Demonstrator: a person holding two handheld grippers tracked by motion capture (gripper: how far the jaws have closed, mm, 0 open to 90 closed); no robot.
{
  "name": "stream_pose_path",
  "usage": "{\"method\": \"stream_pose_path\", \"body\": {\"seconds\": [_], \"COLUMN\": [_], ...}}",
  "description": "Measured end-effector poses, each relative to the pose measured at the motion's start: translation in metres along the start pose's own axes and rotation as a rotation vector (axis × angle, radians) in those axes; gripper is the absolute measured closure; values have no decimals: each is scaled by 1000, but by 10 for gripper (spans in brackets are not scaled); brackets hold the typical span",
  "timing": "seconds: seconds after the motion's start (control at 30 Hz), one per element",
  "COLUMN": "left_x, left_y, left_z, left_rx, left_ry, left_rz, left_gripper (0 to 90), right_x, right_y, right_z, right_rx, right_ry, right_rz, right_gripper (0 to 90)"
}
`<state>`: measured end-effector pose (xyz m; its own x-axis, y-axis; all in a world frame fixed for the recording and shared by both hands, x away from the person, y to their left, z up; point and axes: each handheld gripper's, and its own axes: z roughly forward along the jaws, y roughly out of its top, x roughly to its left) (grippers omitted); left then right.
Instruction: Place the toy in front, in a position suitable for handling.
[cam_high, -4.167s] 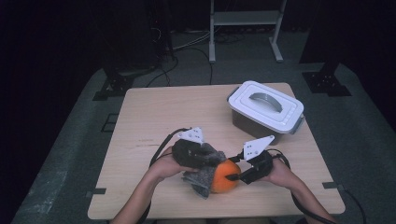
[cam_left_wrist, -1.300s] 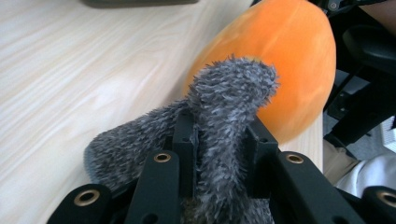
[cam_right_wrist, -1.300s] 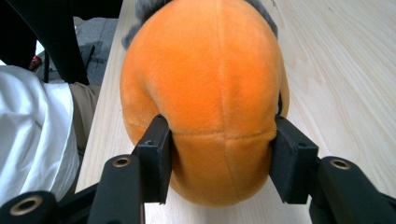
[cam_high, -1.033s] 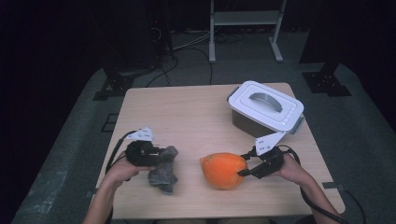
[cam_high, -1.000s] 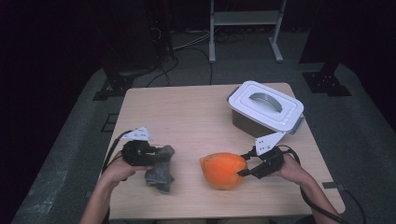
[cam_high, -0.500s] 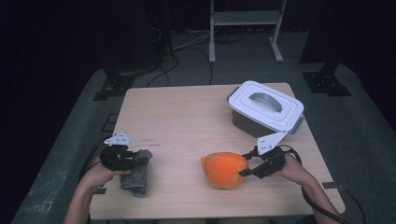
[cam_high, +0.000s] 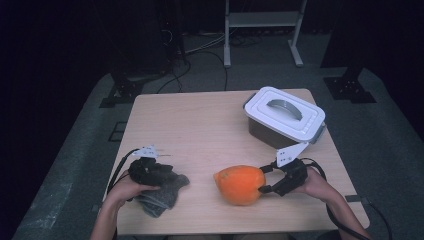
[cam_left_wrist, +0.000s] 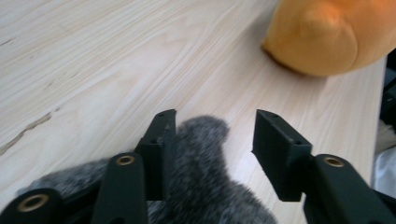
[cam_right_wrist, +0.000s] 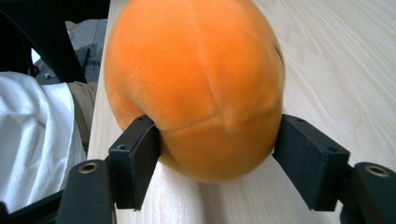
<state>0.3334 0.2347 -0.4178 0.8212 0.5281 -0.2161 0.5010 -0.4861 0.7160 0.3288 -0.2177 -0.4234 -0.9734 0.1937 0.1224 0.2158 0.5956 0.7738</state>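
The work in hand looked like pulling a grey cloth (cam_high: 161, 192) off an orange plush (cam_high: 241, 184) and setting the two apart on the table (cam_high: 200, 130). That much seemed done: the plush lay bare near the front edge, and the cloth lay crumpled well to its left, with clear wood between them.

The left gripper (cam_left_wrist: 212, 133) sat over the cloth, low on the table. Its jaws had just been opening and stood partly apart; the cloth lay between them, brushing the left pad (cam_left_wrist: 161, 140) while the right pad (cam_left_wrist: 275, 140) stood clear, so the grip appeared released.

The right gripper (cam_right_wrist: 217, 149) was at the plush's right end. Its jaws had also just been opening and stood wide, one on each side of the plush. In the right gripper view the left pad (cam_right_wrist: 137, 149) touched the fabric and the right pad (cam_right_wrist: 303, 149) stood just beside it, so it seemed to be letting go rather than squeezing.

A lidded white box (cam_high: 285, 117) stood behind and to the right of the plush, shut. What probably remained was drawing both grippers away; whether the plush belonged in the box could not be told.
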Motion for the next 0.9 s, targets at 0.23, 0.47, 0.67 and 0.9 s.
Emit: {"method": "stream_pose_path", "body": {"seconds": [0.23,0.47,0.67,0.9], "left_x": [-29,-107,-110,-114], "left_y": [6,23,33,40], "left_z": [15,58,78,86], "left_rx": [-85,-103,-76,-79], "left_ry": [-112,-208,-212,-218], "left_rz": [69,260,255,271], "left_gripper": [400,366,367,367], "right_x": [2,5,5,2], "right_y": [-4,1,-3,6], "right_z": [2,14,3,-15], "right_rx": [-8,11,35,-103], "right_ry": [-4,-16,-19,59], "right_rz": [-4,-3,17,55], "right_gripper": [469,519,451,335]}}
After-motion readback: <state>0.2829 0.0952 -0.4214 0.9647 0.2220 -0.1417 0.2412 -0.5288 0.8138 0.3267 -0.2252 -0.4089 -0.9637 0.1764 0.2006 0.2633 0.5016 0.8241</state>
